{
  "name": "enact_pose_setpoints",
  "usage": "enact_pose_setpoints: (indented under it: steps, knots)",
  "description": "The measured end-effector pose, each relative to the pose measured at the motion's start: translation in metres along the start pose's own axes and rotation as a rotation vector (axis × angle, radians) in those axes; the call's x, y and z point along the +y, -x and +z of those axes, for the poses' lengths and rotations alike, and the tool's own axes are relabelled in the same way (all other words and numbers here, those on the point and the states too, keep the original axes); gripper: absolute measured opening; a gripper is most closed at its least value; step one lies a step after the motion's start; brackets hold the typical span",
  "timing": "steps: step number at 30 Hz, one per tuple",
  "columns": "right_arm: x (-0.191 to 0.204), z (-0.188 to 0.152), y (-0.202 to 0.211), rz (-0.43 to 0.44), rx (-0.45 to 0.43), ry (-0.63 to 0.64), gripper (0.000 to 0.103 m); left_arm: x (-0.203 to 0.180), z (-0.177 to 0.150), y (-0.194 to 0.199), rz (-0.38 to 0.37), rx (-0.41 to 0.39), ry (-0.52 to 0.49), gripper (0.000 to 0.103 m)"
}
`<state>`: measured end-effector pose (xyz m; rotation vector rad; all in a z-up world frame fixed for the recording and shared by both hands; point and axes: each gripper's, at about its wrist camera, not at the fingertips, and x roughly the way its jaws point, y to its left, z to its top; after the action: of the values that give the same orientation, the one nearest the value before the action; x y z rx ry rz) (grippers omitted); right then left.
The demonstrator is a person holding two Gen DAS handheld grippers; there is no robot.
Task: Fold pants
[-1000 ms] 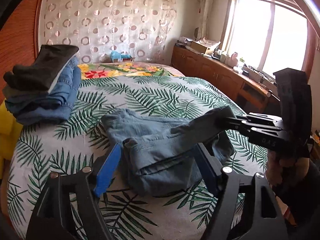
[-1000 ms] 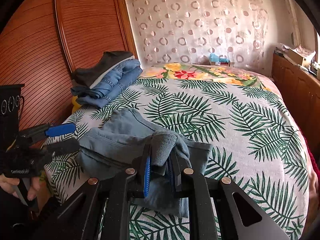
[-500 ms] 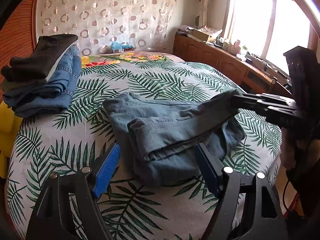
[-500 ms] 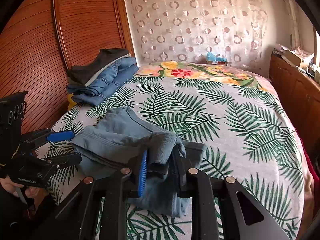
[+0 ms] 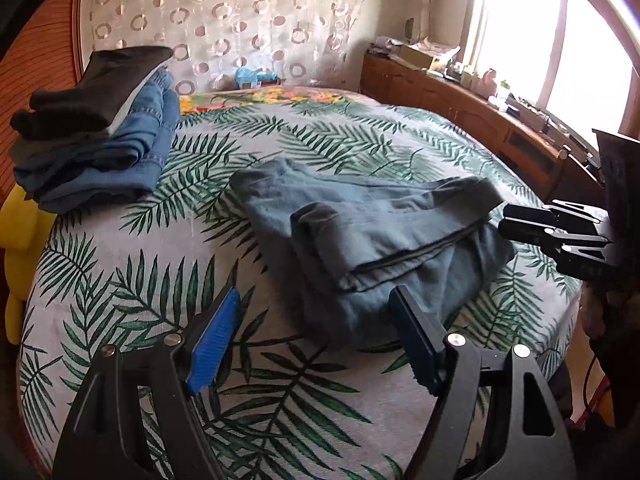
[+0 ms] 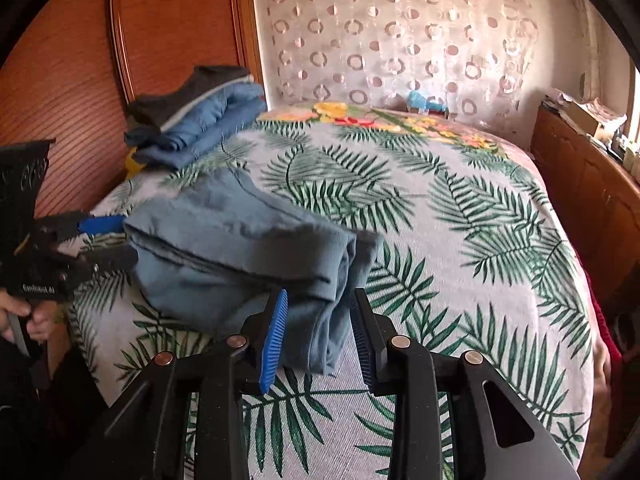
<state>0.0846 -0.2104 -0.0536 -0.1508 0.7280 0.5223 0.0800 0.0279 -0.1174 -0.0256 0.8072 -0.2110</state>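
Right gripper [image 6: 318, 334] jaws opening, pants [image 6: 240, 256] between, unpinched.

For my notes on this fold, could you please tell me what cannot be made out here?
- Pants: the layers beneath are covered by the top fold, both views.
- Folded stack: blurred in the right wrist view; garment count unclear.
- Right gripper: left wrist view shows it side-on, its gap unreadable.
- Sideboard items: too small, backlit.
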Motion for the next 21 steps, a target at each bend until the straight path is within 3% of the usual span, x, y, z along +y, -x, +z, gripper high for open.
enact_pose_setpoints:
  steps: [12, 21]
  knots:
    - [0.005, 0.017, -0.031, -0.017, 0.087, 0.028, 0.033, 0.006, 0.012, -0.016, 0.039, 0.03, -0.005, 0.077]
    - [-0.001, 0.038, -0.043, -0.045, 0.08, 0.044, 0.033, 0.013, 0.035, -0.025, 0.056, 0.006, 0.008, 0.077]
